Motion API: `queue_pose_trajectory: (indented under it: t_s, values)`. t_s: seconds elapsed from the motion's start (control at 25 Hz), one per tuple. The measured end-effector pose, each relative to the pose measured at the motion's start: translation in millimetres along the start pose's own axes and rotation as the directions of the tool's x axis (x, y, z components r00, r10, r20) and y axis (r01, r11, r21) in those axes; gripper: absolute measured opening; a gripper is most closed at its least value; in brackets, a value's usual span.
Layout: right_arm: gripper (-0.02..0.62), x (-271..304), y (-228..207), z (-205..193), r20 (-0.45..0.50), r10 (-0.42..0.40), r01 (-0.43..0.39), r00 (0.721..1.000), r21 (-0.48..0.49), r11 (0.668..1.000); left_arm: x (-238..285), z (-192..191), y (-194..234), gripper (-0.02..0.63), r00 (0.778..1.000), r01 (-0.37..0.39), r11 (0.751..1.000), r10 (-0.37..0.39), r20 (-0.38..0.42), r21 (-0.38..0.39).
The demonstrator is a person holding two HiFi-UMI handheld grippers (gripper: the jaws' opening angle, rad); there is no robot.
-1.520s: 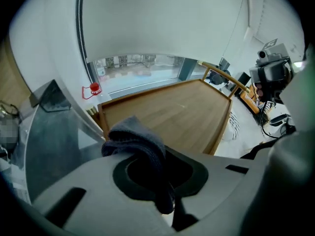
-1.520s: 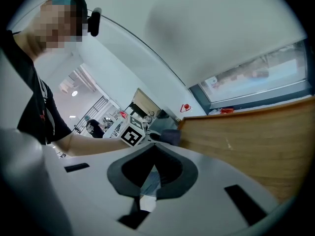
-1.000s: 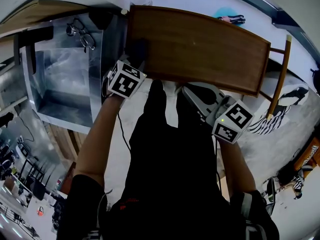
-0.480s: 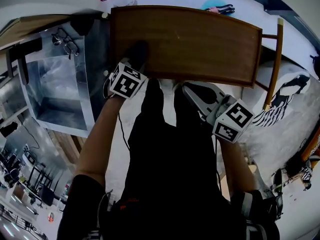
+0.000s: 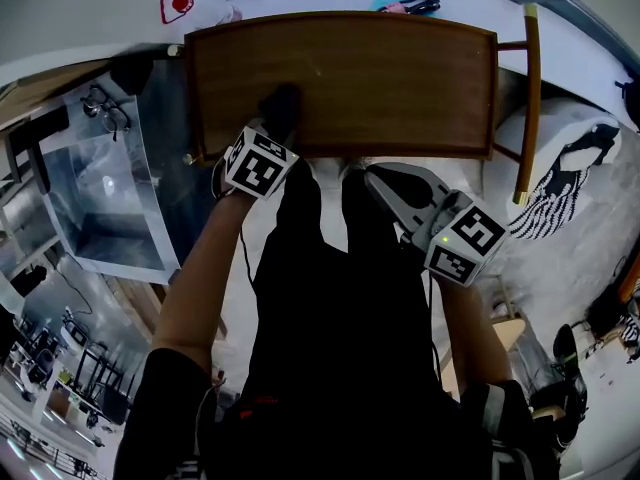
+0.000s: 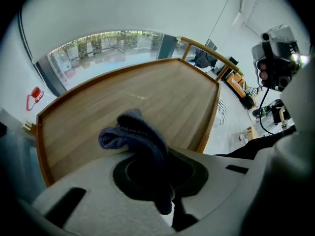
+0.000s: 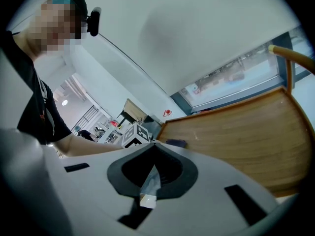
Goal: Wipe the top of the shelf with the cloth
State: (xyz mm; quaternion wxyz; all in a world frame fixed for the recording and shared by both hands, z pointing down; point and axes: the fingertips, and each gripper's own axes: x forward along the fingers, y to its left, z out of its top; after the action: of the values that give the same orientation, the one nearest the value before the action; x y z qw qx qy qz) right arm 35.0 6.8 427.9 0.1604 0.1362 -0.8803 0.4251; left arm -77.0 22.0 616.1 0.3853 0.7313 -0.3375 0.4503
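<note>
The shelf's brown wooden top (image 5: pixel 380 78) fills the upper middle of the head view. My left gripper (image 5: pixel 277 126) is shut on a dark blue cloth (image 5: pixel 281 102), which rests on the top near its front edge, left of centre. In the left gripper view the bunched cloth (image 6: pixel 134 131) sticks out of the left gripper (image 6: pixel 147 161) over the wooden top (image 6: pixel 162 95). My right gripper (image 5: pixel 388 186) hangs shut and empty below the shelf's front edge, off the wood. In the right gripper view the right gripper (image 7: pixel 153 146) points across the shelf top (image 7: pixel 246 132) toward the cloth (image 7: pixel 176 143).
A glass and metal cabinet (image 5: pixel 90 198) stands left of the shelf, with spectacles (image 5: pixel 105 110) on it. A wooden post (image 5: pixel 526 98) rises at the shelf's right end, beside zebra-patterned fabric (image 5: pixel 560 193). A red tag (image 5: pixel 177 6) and a teal item (image 5: pixel 400 1) lie beyond the shelf.
My left gripper has carried the cloth to the right along the shelf top, away from its left edge. The head view has shifted. The right gripper has stayed where it was.
</note>
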Motion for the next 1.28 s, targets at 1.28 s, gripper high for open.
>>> queue_pose_trajectory:
  t_s: [1.28]
  values:
    - [0.005, -143, -85, -5, 0.182, -0.169, 0.147, 0.969, 0.13, 0.981, 85, 133, -150, 0.049, 0.982, 0.187, 0.943, -0.175, -0.069, 0.276]
